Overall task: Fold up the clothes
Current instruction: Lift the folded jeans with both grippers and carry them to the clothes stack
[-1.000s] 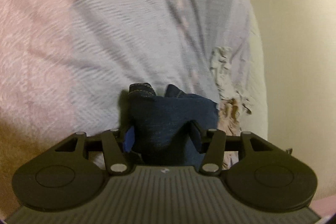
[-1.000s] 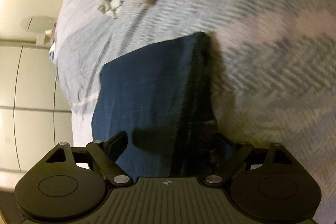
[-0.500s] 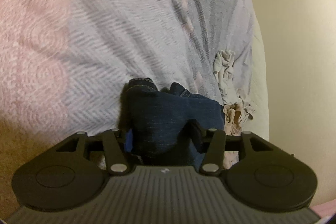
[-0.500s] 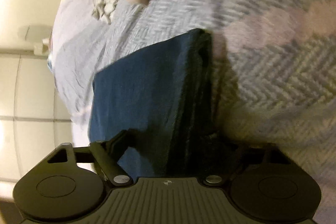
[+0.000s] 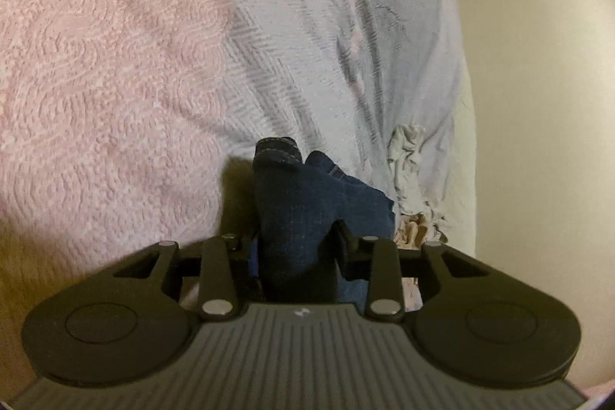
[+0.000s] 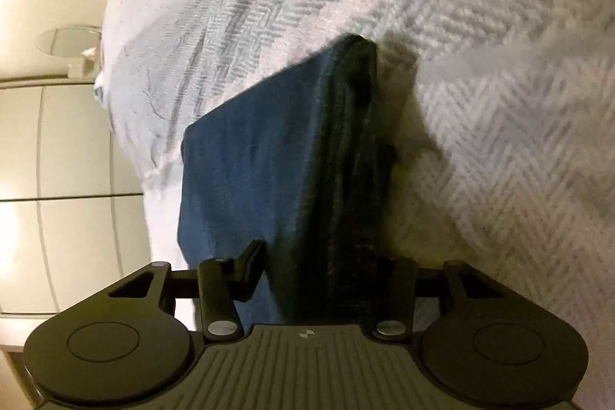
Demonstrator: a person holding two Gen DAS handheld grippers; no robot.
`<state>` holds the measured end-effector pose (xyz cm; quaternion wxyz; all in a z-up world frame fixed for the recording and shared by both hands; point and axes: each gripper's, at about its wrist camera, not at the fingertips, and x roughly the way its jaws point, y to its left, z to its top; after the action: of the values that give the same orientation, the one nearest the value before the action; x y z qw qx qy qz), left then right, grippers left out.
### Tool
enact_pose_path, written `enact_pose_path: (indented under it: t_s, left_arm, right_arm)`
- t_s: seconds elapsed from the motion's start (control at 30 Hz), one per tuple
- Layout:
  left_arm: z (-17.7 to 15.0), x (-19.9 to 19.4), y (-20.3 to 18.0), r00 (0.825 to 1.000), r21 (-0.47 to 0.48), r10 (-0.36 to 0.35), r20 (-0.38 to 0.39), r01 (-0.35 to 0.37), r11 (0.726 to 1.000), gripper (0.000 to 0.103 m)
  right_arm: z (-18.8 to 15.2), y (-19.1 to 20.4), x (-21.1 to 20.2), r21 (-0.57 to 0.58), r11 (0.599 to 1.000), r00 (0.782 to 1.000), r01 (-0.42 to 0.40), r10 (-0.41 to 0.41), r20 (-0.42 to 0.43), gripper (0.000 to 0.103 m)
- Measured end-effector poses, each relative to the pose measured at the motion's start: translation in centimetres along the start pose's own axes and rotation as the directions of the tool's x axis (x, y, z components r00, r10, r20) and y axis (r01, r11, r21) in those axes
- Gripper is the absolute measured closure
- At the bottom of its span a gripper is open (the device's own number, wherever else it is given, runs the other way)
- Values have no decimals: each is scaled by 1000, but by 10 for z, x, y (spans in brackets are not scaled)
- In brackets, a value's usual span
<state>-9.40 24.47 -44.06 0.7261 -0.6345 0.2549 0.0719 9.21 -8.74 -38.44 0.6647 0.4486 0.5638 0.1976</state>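
**Both tongs closing on dark denim over the bed**

The bed (image 5: 161, 72) fills most of both views, spread with a textured cover whose herringbone weave runs in pale blue-grey and pink bands. Beyond its edge, cream wall shows in the left wrist view, and pale cabinet doors (image 6: 57, 179) show in the right wrist view.

The jeans (image 6: 261, 179), dark blue denim, lie on the cover as a folded stack. In the right wrist view a broad flat panel runs away from the camera, with the thick layered edge of the stack forming a dark ridge along its right side. In the left wrist view a bunched end of the denim rises between the fingers, and a stitched hem (image 5: 277, 149) curls over at its top.

A crumpled pale garment (image 5: 409, 160) lies near the edge of the bed, just beyond the denim, with a pinkish-beige piece (image 5: 413, 227) beside it.

The left tongs (image 5: 294, 248) are closing, and the bunched denim fills the gap, with both pads against it. The right tongs (image 6: 326, 275) are closing too, straddling the layered edge of the stack, with cloth against both fingers.
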Motion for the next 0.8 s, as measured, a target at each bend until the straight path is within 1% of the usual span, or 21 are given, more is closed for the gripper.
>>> enact_pose_path:
  t_s: [0.07,0.1,0.17,0.3,0.37,0.4,0.47,0.53,0.6,0.67,0.73,0.8]
  left_arm:
    - [-4,-10,-6,1000,35,-17,12,17,999,75]
    - [-8,-17,-9,999,42,-26,25,25,999,76]
    - [-17,-34,-15,997,24,-44,58,43,999,76]
    - [-47,-95,-21,985,-15,-52,166,55,998,76]
    - [-65,-129,-24,973,-36,-51,226,61,998,76]
    - [-78,-148,-26,964,-50,-47,263,63,997,76]
    - [-107,-189,-33,940,-72,-39,339,67,995,76]
    - [-137,-232,-44,911,-93,-22,412,67,993,76]
    - [-162,-277,-54,880,-105,-7,475,65,992,76]
    - [-185,-324,-60,849,-111,0,528,69,991,76]
    - [-204,-363,-67,808,-116,11,590,71,991,76]
    - [-222,-401,-73,758,-122,25,652,73,990,76]
  right_arm:
    - [-1,7,-8,-62,998,1000,-20,20,3,65]
    - [-2,10,-13,-71,997,999,-39,40,4,66]
    - [-3,17,-23,-92,993,997,-74,73,-15,70]
    - [-14,41,-39,-142,984,988,-112,95,-120,71]
    - [-24,50,-50,-160,978,977,-131,101,-186,71]
    - [-30,55,-55,-170,975,970,-146,107,-219,71]
    - [-44,65,-70,-190,966,951,-177,118,-285,72]
    - [-55,75,-88,-206,958,928,-200,118,-352,72]
    - [-73,90,-104,-222,949,903,-221,113,-415,72]
    - [-93,103,-116,-232,939,871,-253,117,-477,72]
    - [-114,116,-123,-235,929,834,-285,120,-538,72]
    - [-132,134,-123,-238,918,792,-318,120,-598,72]
